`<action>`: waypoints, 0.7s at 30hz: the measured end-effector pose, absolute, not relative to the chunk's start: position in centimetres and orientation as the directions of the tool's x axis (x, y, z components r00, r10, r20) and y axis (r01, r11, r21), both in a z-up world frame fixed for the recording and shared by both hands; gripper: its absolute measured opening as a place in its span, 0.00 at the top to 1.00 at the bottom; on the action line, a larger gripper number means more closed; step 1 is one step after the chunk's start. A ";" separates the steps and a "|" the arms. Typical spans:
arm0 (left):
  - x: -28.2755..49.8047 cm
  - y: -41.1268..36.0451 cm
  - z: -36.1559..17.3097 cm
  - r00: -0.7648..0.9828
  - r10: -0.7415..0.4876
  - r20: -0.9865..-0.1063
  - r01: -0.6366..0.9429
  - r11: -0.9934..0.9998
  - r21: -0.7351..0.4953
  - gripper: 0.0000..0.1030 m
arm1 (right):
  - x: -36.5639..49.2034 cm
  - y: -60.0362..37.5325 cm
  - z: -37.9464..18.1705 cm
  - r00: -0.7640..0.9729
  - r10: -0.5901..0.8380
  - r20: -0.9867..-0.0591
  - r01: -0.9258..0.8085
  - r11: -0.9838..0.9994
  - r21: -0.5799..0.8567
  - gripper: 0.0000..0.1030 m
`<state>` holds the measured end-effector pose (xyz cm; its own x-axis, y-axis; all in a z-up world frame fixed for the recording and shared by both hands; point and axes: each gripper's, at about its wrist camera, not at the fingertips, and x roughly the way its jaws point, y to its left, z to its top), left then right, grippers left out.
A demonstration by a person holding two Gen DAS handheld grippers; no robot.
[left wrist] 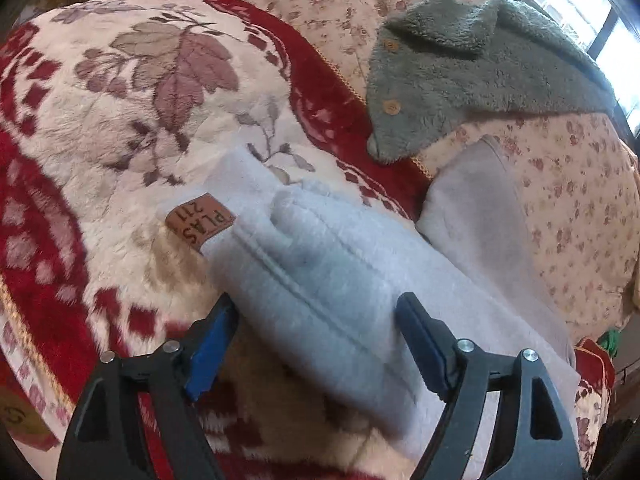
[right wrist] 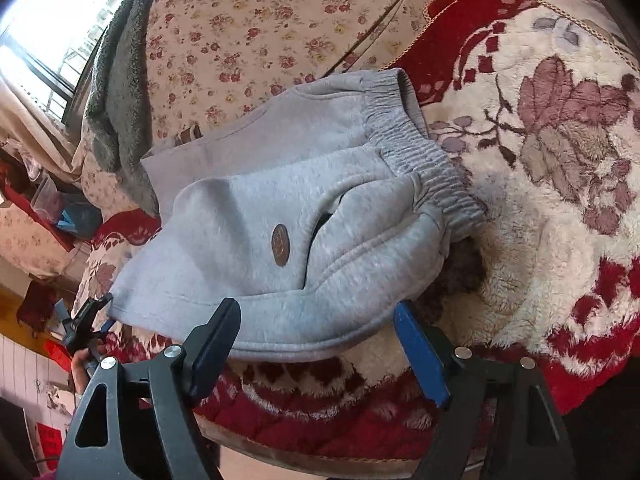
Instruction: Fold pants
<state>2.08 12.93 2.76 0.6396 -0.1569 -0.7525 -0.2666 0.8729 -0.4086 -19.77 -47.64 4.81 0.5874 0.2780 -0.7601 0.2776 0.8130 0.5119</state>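
Note:
Light grey fleece pants (left wrist: pixel 320 264) lie folded on a red and cream floral blanket (left wrist: pixel 120 120). A brown leather tag (left wrist: pixel 199 222) shows at their edge. My left gripper (left wrist: pixel 316 320) is open, its jaws wide on either side of the folded pants' near edge. In the right wrist view the pants (right wrist: pixel 280 200) show their elastic waistband (right wrist: pixel 420 152) and a round brown patch (right wrist: pixel 281 241) beside a pocket slit. My right gripper (right wrist: pixel 316 320) is open, straddling the near hem. The left gripper (right wrist: pixel 86 320) shows at the pants' left corner.
A grey-green fleece jacket (left wrist: pixel 460 68) with wooden buttons lies on a floral quilt (left wrist: pixel 560 200) behind the pants. A bright window (right wrist: pixel 48 20) is at the far side. The blanket's front edge (right wrist: pixel 320 432) drops off below the right gripper.

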 end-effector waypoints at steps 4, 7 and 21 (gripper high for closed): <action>2.0 12.4 2.9 0.611 -0.102 -0.785 -0.246 0.918 -0.311 0.72 | -19.6 -48.4 4.2 0.574 0.240 -0.783 0.324 0.812 0.486 0.18; 1.6 13.0 2.3 0.588 -0.071 -0.806 -0.268 0.923 -0.277 0.73 | -19.3 -49.4 3.6 0.552 0.190 -0.812 0.367 0.819 0.441 0.17; -0.2 13.1 3.3 0.634 0.004 -0.773 -0.327 0.908 -0.263 0.43 | -16.3 -54.7 0.2 0.612 0.341 -0.714 0.427 0.617 0.661 0.08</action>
